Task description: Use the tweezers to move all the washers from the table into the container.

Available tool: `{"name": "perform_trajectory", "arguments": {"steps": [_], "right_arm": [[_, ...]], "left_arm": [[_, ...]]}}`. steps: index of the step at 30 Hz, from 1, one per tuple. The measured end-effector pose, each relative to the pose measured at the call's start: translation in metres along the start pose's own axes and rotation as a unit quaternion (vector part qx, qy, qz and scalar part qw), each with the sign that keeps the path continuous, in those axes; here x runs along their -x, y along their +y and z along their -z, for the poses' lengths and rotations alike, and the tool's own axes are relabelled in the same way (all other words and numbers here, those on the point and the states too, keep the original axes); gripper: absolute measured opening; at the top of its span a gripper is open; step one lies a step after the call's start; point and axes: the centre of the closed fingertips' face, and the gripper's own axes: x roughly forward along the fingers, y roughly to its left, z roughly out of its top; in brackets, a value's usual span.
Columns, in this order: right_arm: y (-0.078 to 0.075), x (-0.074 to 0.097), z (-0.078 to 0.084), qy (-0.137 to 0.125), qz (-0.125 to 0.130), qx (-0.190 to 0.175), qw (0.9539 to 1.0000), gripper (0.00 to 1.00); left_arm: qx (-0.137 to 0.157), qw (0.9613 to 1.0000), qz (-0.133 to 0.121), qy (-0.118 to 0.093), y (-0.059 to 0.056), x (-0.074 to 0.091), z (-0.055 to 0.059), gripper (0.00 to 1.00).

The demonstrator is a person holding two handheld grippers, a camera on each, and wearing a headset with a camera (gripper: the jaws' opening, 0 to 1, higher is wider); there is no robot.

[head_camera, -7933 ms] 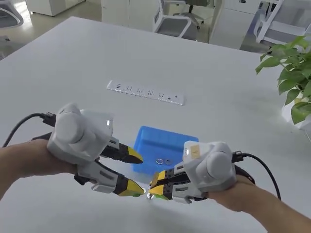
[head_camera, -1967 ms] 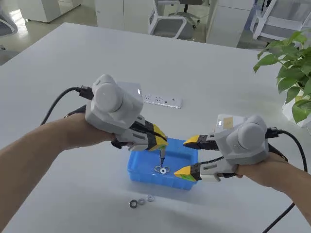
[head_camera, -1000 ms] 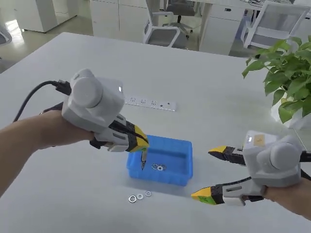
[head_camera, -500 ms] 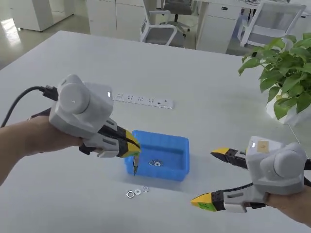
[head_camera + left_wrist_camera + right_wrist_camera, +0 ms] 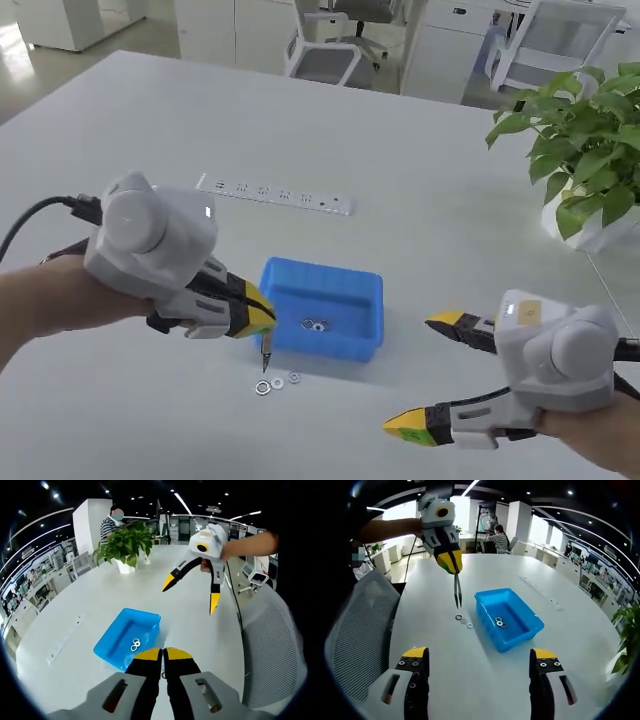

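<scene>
Left gripper (image 5: 252, 315), jaws clamped on the tweezers (image 5: 265, 352), holds their tips just above three washers (image 5: 277, 382) on the table beside the blue container (image 5: 330, 346). Right gripper (image 5: 420, 375) gapes wide, empty. Next up, probably: lower, pinch one washer.

Blue container (image 5: 322, 300); silver washers (image 5: 277, 382); pale grey table (image 5: 420, 230); dark tweezers (image 5: 457, 591); left tool (image 5: 265, 312), right tool (image 5: 410, 375) white-grey, tips yellow-black; green plant (image 5: 575, 140).

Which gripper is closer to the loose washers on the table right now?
Left. The left gripper holds the tweezers just above the washers; the right gripper is open, off to their right.
</scene>
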Motion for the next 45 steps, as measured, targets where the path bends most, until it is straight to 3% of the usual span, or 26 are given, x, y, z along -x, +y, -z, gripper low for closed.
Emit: {"name": "perform_trajectory", "arguments": {"steps": [10,26,36,45], "right_arm": [[0.007,-0.001,0.003,0.004,-0.005,0.002,1.0000,0.82],[0.011,-0.001,0.009,0.005,-0.006,-0.004,1.0000,0.80],[0.011,-0.003,0.006,0.003,-0.009,-0.002,1.0000,0.79],[0.017,-0.009,-0.001,-0.006,-0.030,0.016,0.9994,0.70]], "left_arm": [[0.004,1.0000,0.006,0.000,-0.008,-0.010,0.012,0.06],[0.003,0.9999,0.012,0.003,-0.009,-0.022,0.024,0.06],[0.004,0.9999,0.015,0.001,-0.007,-0.022,0.023,0.06],[0.008,0.9998,0.019,-0.003,-0.009,-0.024,0.022,0.06]]}}
